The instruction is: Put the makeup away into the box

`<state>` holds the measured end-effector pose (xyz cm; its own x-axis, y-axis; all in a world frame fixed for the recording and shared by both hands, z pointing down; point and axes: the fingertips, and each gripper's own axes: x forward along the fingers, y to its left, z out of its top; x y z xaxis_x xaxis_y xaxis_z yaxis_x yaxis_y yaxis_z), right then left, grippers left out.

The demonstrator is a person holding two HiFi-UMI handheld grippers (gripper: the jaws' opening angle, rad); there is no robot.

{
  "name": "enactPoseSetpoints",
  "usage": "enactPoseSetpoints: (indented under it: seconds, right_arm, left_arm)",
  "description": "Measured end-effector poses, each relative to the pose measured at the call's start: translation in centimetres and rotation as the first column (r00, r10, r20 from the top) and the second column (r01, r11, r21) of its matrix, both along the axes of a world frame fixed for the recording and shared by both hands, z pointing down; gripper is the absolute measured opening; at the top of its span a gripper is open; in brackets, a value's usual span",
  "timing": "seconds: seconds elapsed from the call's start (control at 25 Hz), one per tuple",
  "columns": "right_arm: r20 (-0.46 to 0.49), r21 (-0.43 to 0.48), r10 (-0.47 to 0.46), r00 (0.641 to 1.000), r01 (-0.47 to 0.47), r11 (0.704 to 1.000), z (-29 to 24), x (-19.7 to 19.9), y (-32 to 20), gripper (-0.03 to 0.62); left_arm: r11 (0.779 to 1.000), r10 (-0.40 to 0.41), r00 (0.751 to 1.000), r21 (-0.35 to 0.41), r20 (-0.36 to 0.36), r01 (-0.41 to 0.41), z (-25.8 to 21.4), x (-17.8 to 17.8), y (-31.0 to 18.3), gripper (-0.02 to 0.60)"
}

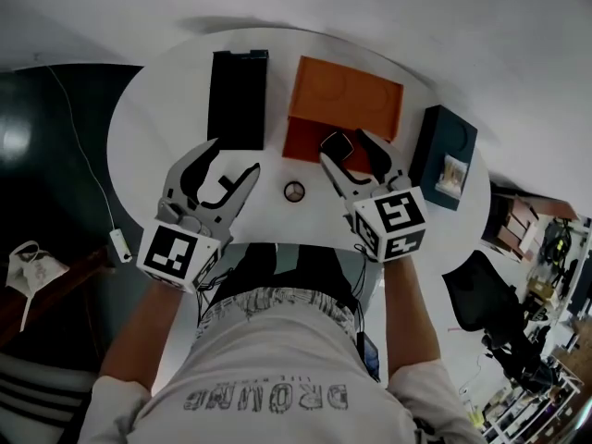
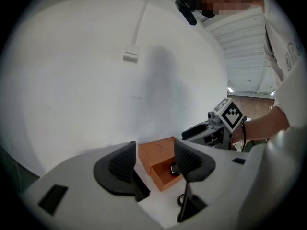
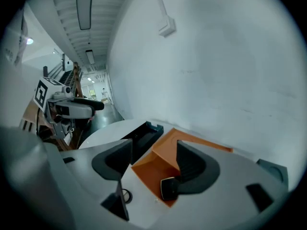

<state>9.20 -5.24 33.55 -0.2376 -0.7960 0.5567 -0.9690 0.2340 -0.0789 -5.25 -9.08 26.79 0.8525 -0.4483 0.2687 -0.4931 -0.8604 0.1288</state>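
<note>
Two grippers are held over a round white table [image 1: 139,128], both with their jaws spread and nothing pinched between them. The left gripper [image 1: 235,158] hangs over the near left of the table, just short of a long black rectangular tray [image 1: 238,98]; its own view shows bare pads either side of empty air, with the open orange cardboard box [image 1: 305,137] beyond them. The right gripper [image 1: 344,148] hovers over the near edge of that box, and its view shows its jaws wide, one over the table and one over the box's tray. A small black square compact with a pale rim [image 1: 335,143] lies inside the orange box, on the tray floor at its near right corner, close under the right gripper's outer finger; whether it touches that finger cannot be told. The box's lid is laid back on the far side, showing round pressed shapes. A small round dark-rimmed item [image 1: 294,191] sits on the table between the two grippers, just in front of the box. A dark teal rectangular box [image 1: 444,146] stands at the table's right edge, apart from the rest.
</note>
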Motion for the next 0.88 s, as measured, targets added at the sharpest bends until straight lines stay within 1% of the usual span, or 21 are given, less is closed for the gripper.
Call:
enactPoseSetpoints:
  seconds: [0.2,0.28,0.44,0.52,0.64,0.76,0.88]
  right_arm:
    - [-0.013,0.106,-0.051,0.999,0.052,0.993,-3.1,-2.1,-0.7,0.287]
    - [-0.019,0.13,-0.067,0.998,0.069,0.989,-3.6,-2.7,-1.0,0.281]
    - [-0.027,0.16,-0.139,0.99,0.141,0.977,-3.9,-3.8,-1.8,0.273]
    - [-0.03,0.175,-0.161,0.987,0.164,0.971,-4.2,-4.0,-2.3,0.268]
    - [-0.024,0.192,-0.176,0.984,0.178,0.965,-4.7,-4.0,-2.7,0.262]
    - [-0.02,0.198,-0.191,0.981,0.191,0.961,-4.9,-3.9,-2.8,0.261]
    - [-0.023,0.191,-0.199,0.98,0.199,0.961,-4.8,-3.4,-2.7,0.259]
  left_arm:
    - [0.998,-0.059,0.998,-0.004,0.011,0.059,0.2,-1.2,0.2,0.268]
    - [0.997,-0.077,0.997,-0.012,0.018,0.077,0.8,-1.6,0.1,0.268]
    - [0.99,-0.137,0.99,-0.039,0.041,0.138,2.3,-2.8,0.5,0.268]
    - [0.986,-0.151,0.987,-0.058,0.051,0.154,3.2,-3.1,0.8,0.268]
    - [0.987,-0.129,0.989,-0.082,0.065,0.135,5.2,-2.8,1.9,0.268]
    - [0.99,-0.085,0.992,-0.105,0.088,0.094,7.5,-1.6,3.4,0.268]
    - [0.988,-0.051,0.993,-0.141,0.107,0.066,10.0,-0.4,4.8,0.268]
